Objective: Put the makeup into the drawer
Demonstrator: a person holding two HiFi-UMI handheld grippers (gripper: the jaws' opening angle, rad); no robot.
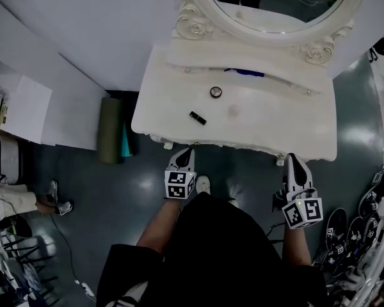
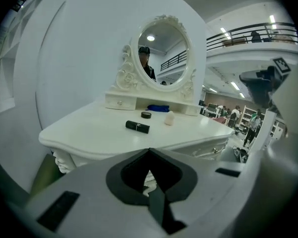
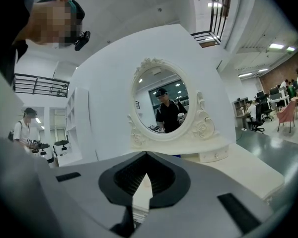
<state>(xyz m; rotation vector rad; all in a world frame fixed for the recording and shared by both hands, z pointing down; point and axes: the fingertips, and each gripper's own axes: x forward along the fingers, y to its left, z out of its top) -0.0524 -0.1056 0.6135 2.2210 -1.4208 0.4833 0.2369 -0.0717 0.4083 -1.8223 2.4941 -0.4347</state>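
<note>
A white vanity table point(image 1: 288, 130) carries the makeup: a black lipstick tube point(image 1: 198, 118), a round black compact point(image 1: 216, 92), a small white bottle point(image 1: 233, 111) and a blue item point(image 1: 246, 73) under the mirror shelf. In the left gripper view the lipstick tube point(image 2: 137, 127) lies ahead, with the compact point(image 2: 146, 115) and the white bottle point(image 2: 169, 118) behind it. My left gripper point(image 1: 185, 153) hangs shut and empty just before the table's front edge. My right gripper point(image 1: 293, 160) is shut and empty at the front right edge. The shelf's small drawers point(image 1: 187, 70) are closed.
An oval mirror point(image 1: 278, 5) in a carved frame rises at the back of the table. A green roll point(image 1: 109, 130) stands on the floor left of the table. Shoes point(image 1: 355, 232) line the floor at the right. White furniture point(image 1: 22, 110) sits at the far left.
</note>
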